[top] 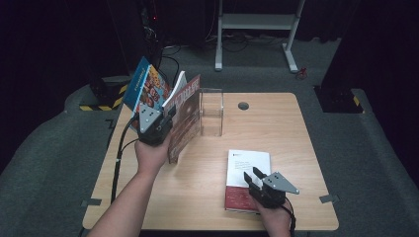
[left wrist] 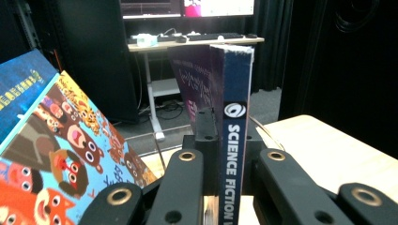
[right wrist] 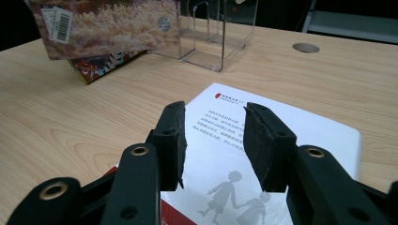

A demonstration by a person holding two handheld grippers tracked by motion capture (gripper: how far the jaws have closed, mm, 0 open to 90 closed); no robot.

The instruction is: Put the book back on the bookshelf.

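Just left of the clear stand (top: 211,112), science fiction book (top: 184,117) pinched spine-up in left gripper (top: 165,117) jaws, probably for slotting in. Nearer than the stand, right gripper (top: 253,177) jaws wide open, empty, over the white book (top: 248,174) flat on the counter (top: 276,128).

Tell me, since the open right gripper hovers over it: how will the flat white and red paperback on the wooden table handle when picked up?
The white and red paperback looks thin, so it will probably sag if the right gripper pinches one edge. It lies flat on the wooden table, so getting a jaw underneath may be awkward. Its smooth cover might slip.
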